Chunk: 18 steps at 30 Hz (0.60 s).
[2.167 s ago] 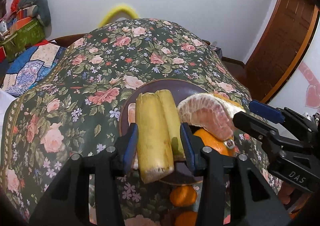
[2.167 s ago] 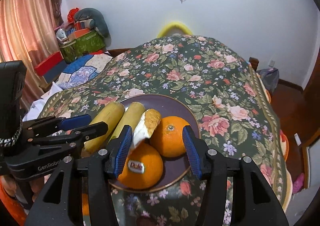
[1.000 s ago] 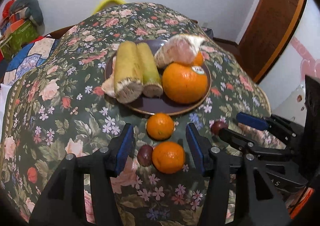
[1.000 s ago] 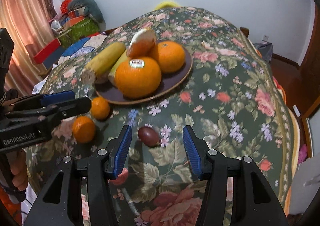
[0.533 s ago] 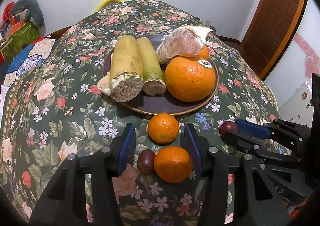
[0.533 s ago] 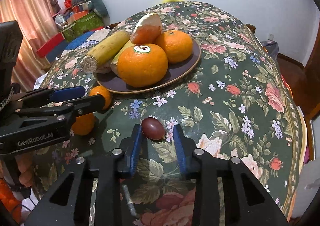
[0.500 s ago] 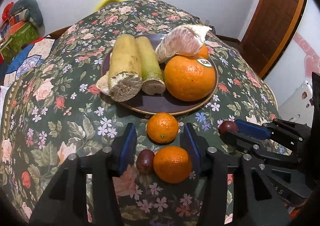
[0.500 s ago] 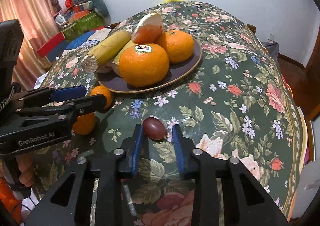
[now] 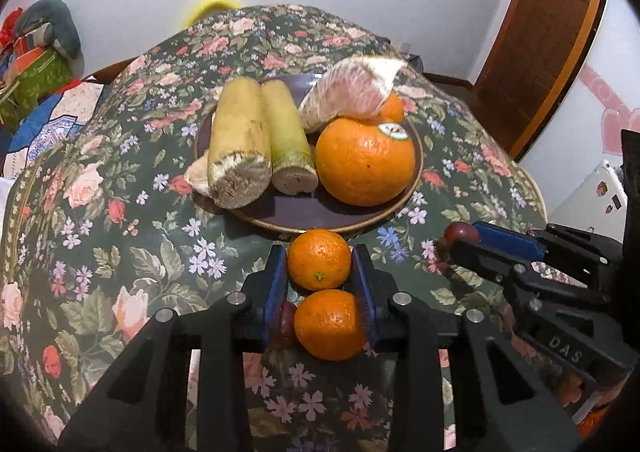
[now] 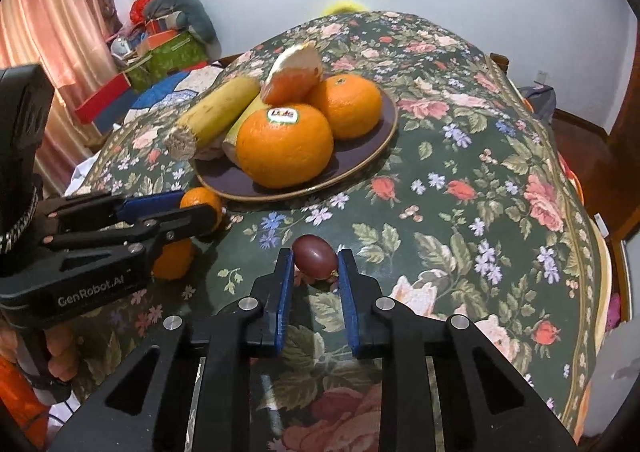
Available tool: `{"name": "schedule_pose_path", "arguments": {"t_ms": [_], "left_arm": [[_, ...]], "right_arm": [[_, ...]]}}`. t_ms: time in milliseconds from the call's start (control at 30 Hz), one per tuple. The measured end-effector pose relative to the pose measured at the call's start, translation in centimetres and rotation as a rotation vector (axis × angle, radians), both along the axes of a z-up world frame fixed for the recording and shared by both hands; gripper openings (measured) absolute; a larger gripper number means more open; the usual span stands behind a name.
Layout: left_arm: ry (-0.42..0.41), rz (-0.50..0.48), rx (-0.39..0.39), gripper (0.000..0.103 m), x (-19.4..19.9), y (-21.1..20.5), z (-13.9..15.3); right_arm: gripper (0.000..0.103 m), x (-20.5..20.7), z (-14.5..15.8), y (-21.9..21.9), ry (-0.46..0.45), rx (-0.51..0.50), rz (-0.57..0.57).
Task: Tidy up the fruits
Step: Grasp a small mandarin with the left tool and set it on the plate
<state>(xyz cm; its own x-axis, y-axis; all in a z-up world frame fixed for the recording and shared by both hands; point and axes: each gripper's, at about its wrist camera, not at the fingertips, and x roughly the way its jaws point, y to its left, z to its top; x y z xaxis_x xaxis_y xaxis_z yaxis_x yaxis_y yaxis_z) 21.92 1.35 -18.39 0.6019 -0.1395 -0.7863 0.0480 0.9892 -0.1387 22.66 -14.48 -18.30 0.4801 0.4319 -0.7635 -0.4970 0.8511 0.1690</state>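
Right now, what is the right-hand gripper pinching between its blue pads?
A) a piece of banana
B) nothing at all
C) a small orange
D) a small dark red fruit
D: in the right wrist view, the right gripper has its blue pads pressed on both sides of the small dark red fruit, low over the floral tablecloth.

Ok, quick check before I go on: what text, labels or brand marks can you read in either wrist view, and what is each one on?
"Dole": sticker on the big orange at the front of the plate.
"GenRobot.AI": side of the left gripper.
"DAS": body of the right gripper, rest of the word hidden.
The same sticker in the left wrist view is too blurred to read.
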Motion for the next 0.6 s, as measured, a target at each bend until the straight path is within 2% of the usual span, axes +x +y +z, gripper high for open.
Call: {"name": "schedule_pose_path", "arguments": {"t_ms": [333, 600], "left_arm": [[-0.082, 0.015, -0.014, 0.033, 0.0, 0.3, 3.1], [-0.096, 0.022, -0.007, 0.033, 1.4, 0.2, 3.4]], "right_arm": [[0.02, 1.2, 2.3, -0.7, -0.061, 0.028, -0.028], [0.02, 3.5, 3.1, -0.6, -0.086, 0.044, -0.047]]}}
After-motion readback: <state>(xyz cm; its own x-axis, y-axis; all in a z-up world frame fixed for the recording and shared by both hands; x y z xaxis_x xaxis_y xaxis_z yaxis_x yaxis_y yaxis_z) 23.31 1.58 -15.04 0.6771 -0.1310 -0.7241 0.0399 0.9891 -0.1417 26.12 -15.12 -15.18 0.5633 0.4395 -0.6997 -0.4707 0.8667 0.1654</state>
